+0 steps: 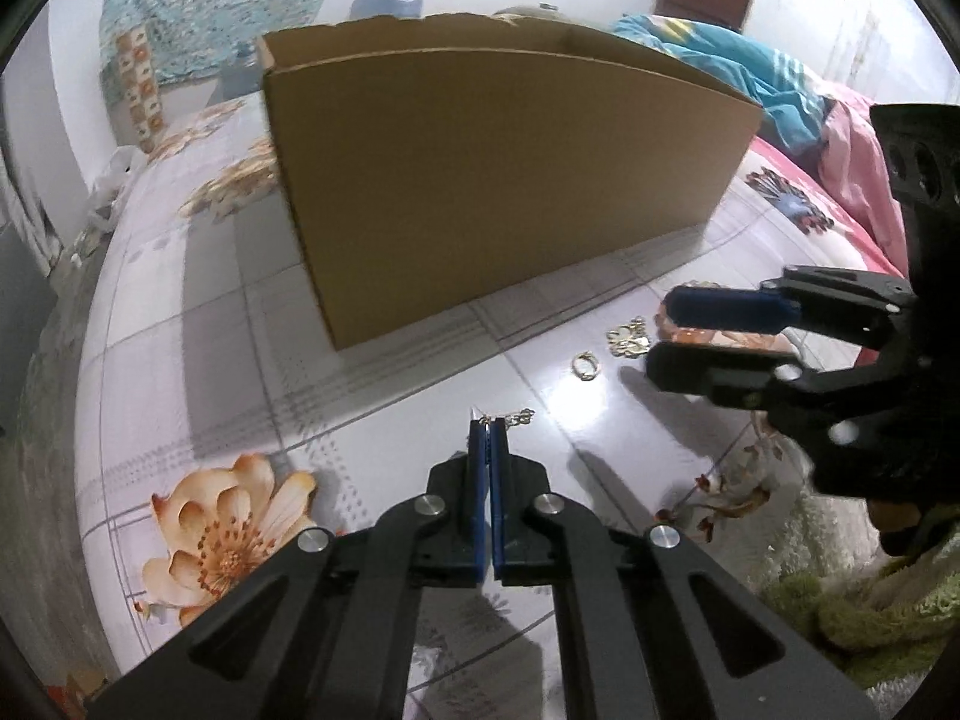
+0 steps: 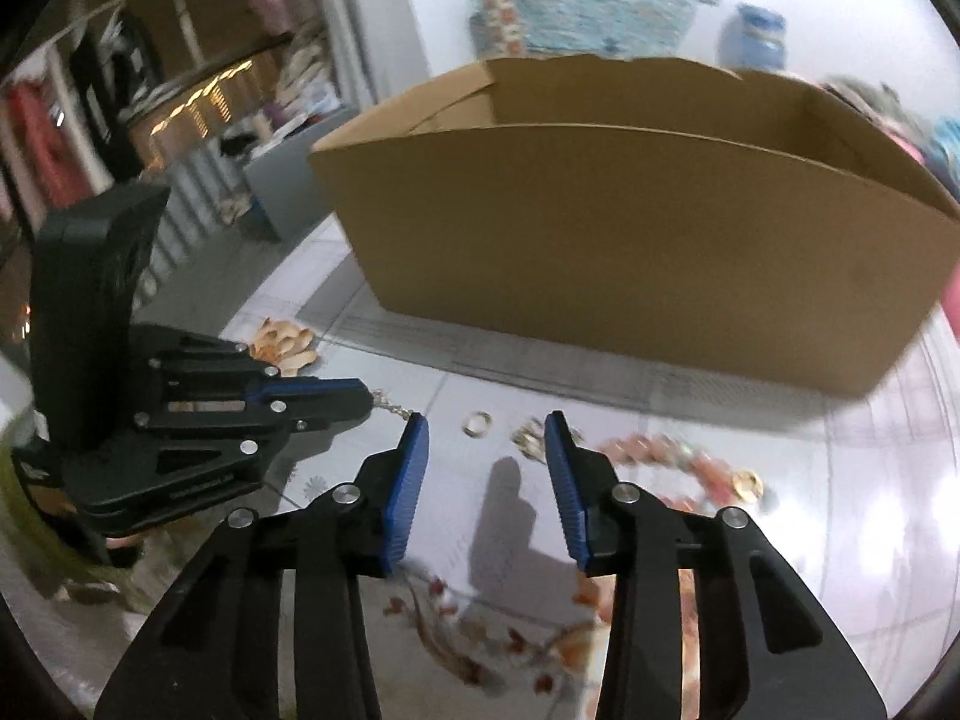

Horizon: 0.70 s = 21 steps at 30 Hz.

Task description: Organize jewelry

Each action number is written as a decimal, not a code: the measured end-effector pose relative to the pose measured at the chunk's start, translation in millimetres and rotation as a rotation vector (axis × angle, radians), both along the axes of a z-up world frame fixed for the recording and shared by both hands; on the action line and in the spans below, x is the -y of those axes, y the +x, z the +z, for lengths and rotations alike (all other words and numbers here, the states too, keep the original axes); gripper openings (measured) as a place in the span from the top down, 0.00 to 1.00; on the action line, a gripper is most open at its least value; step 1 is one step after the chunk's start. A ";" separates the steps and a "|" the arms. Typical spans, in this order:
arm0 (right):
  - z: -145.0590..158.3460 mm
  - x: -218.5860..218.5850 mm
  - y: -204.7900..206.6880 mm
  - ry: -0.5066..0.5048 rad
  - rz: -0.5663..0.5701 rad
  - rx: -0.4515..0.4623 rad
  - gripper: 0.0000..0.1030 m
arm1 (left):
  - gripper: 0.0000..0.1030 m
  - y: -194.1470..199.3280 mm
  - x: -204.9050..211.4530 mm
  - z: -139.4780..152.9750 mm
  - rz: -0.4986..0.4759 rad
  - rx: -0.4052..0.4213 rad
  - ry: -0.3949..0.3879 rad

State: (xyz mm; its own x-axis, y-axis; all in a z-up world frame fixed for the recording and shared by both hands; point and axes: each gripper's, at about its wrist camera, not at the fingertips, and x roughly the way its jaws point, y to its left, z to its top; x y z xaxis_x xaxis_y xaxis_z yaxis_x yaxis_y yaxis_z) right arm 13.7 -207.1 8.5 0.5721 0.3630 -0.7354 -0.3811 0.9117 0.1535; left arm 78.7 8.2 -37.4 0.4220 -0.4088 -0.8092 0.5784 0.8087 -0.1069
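My left gripper [image 1: 487,425] is shut, and a thin gold chain [image 1: 517,417] sticks out from between its blue pads just above the floral bedsheet. In the right wrist view the same chain [image 2: 393,408] dangles from the left gripper [image 2: 366,393]. My right gripper [image 2: 487,423] is open and holds nothing. A small gold ring [image 2: 477,423] lies on the sheet just past its tips, and a gold cluster piece [image 2: 528,438] lies by its right finger. The left wrist view shows the ring [image 1: 583,366] and the cluster [image 1: 628,341] in front of the right gripper [image 1: 660,336].
An open cardboard box [image 2: 630,240] stands on the sheet right behind the jewelry, also seen as the box [image 1: 510,180]. Another gold piece [image 2: 747,485] lies to the right. Blue and pink bedding [image 1: 780,96] is piled behind, and a green fuzzy fabric [image 1: 870,612] lies near right.
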 end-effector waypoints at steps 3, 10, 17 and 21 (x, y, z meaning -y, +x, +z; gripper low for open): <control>-8.2 -10.3 8.9 -0.036 0.025 -0.002 0.74 | 0.99 0.4 -0.6 -2.9 0.006 -0.005 0.001; -18.1 -22.7 13.8 -0.111 0.040 0.003 0.80 | 0.99 0.3 0.4 -4.0 -0.003 -0.001 -0.008; -18.0 -24.2 12.9 -0.121 0.050 0.012 0.90 | 0.99 -0.3 -1.5 -4.4 -0.007 0.003 -0.013; -17.2 -23.2 11.7 -0.104 0.055 0.006 0.91 | 0.99 -0.6 -1.1 -4.3 -0.009 0.008 -0.008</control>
State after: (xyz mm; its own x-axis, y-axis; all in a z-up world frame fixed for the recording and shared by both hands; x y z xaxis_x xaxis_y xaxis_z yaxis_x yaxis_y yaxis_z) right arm 25.3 -183.9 -8.7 0.5584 0.3161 -0.7670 -0.4314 0.9004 0.0570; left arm 78.1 9.3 -41.8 0.4251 -0.4192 -0.8022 0.5863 0.8027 -0.1087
